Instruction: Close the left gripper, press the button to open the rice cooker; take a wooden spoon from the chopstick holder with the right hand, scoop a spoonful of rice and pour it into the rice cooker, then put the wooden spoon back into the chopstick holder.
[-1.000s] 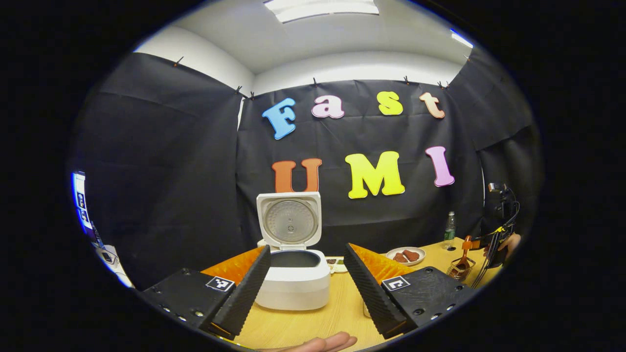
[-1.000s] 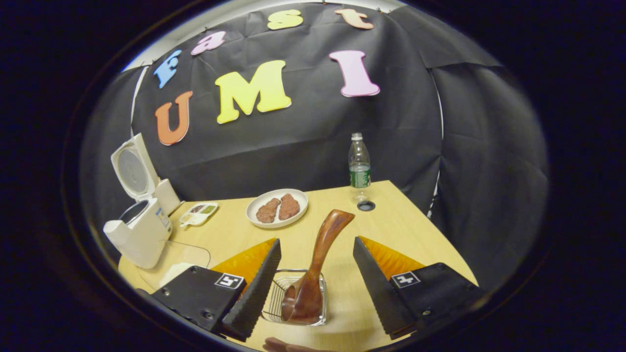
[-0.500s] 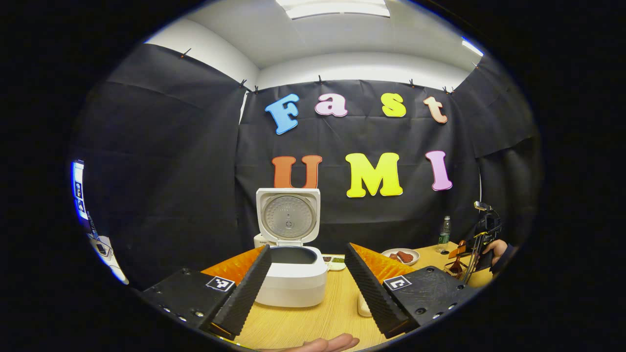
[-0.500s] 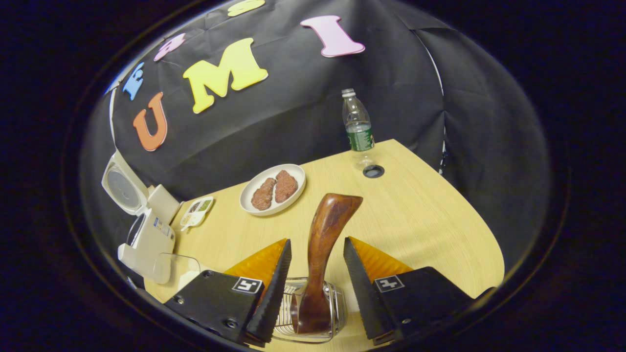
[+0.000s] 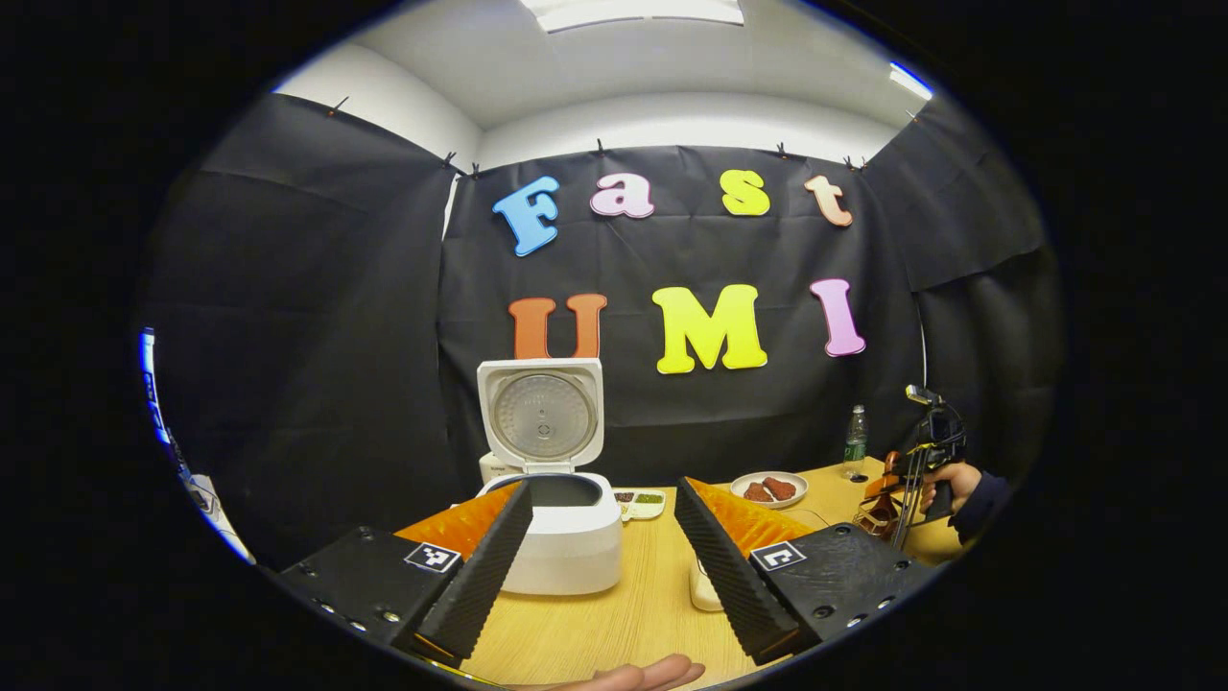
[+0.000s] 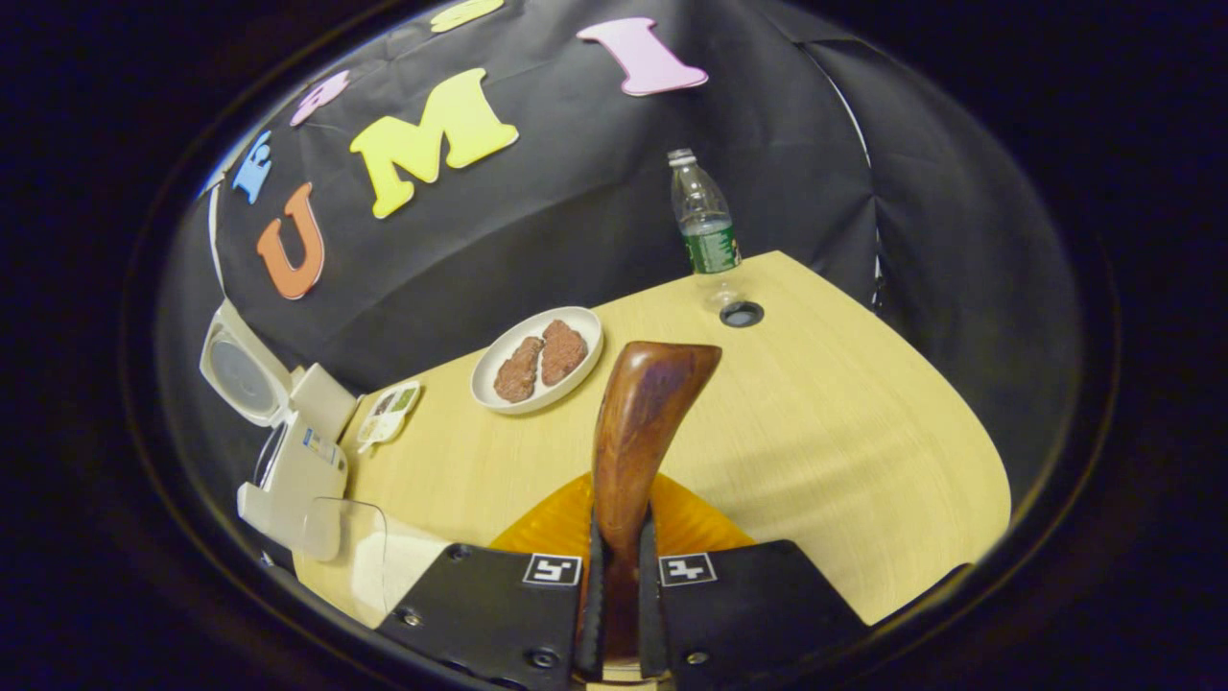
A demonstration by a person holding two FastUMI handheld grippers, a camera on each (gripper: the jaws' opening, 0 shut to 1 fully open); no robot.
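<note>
The right gripper (image 6: 614,614) clamps the wooden spoon (image 6: 633,432) by its handle; the left gripper (image 5: 600,566) hangs open before the rice cooker (image 5: 556,523), lid already up. Scooping, pouring and returning remain.

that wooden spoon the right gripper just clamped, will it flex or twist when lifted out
Probably stiff: the wooden spoon has a thick, solid-looking handle. Its glossy, rounded surface could let it swivel between the right gripper fingers, which pinch it low while the wider handle end sticks out beyond them, so expect some tipping.
</note>
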